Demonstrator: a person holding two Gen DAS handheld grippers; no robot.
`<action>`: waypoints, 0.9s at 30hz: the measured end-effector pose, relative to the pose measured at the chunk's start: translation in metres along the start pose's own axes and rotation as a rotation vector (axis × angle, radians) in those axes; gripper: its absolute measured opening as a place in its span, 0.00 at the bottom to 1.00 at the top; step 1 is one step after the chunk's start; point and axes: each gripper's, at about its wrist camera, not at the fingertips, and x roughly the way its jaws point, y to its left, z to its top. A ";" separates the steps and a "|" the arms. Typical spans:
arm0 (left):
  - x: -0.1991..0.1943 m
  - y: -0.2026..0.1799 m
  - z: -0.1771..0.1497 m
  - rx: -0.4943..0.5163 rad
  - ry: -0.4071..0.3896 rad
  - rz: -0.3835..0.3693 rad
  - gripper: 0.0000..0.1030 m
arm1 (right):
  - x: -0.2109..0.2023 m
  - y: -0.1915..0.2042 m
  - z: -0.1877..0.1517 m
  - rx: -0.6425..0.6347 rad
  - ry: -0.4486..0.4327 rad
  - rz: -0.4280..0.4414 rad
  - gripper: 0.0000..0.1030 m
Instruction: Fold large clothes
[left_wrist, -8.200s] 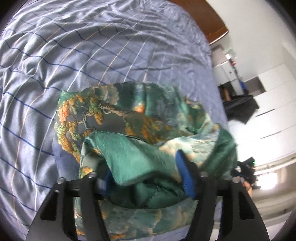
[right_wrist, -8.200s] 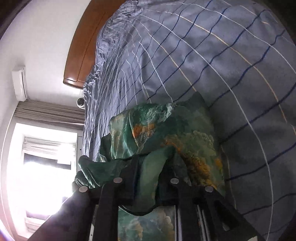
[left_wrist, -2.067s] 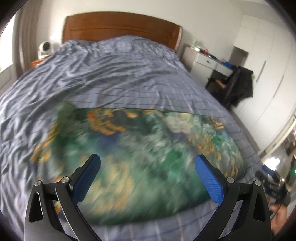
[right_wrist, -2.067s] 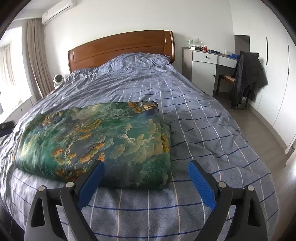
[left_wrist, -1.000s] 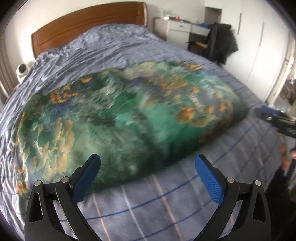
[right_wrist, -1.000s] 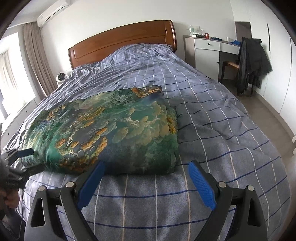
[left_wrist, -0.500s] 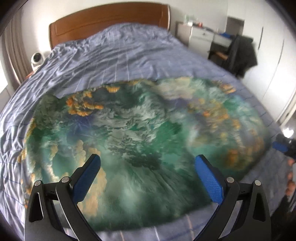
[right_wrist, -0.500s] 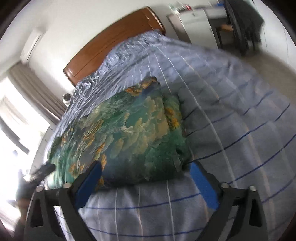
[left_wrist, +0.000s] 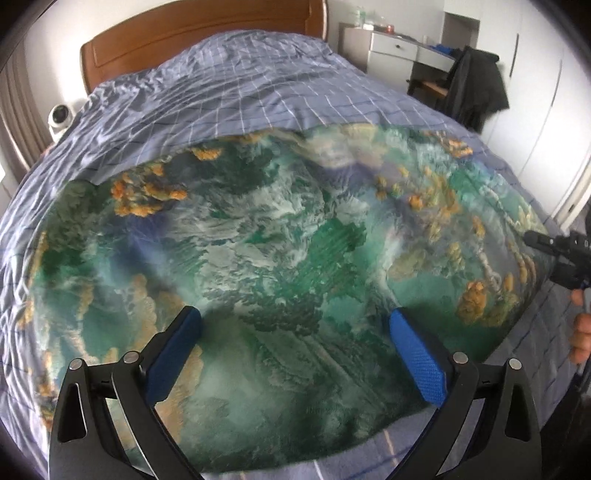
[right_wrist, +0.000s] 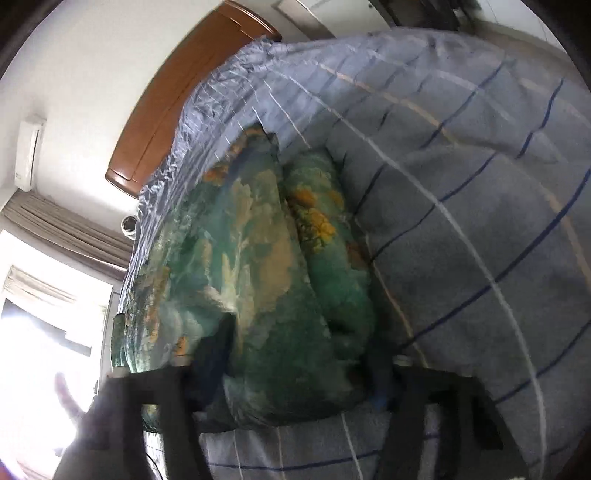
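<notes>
Green satin garment (left_wrist: 280, 258) with orange and cream print, folded into a thick pad, flat on the blue checked duvet (left_wrist: 240, 92) of the bed, short of the wooden headboard (left_wrist: 184, 40). Left gripper (left_wrist: 295, 317) above the near half of that pad, tilted down at it, blue-padded fingers (left_wrist: 417, 362) spread wide, cloth showing below and ahead of both tips, nothing clasped. Right gripper (right_wrist: 299, 354) at the pad's end, off beyond the left gripper's right finger, rolled over on its side and pointing down; fingers just been closing in, now partway together with the bulging folded edge filling the gap and pressed from both sides. Bare duvet out past the outer finger there, rest of the garment stretching forward from the tips. Picture blurred on that side, so depth of the hold not readable.
</notes>
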 end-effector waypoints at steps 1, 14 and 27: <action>-0.011 0.003 0.005 -0.022 -0.023 -0.017 0.98 | -0.009 0.009 0.000 -0.034 -0.026 -0.001 0.40; -0.125 -0.095 0.121 0.247 -0.043 -0.395 0.98 | -0.075 0.205 -0.054 -0.750 -0.307 -0.068 0.36; -0.083 -0.075 0.107 0.261 0.107 -0.102 0.39 | -0.058 0.290 -0.157 -1.197 -0.323 -0.007 0.36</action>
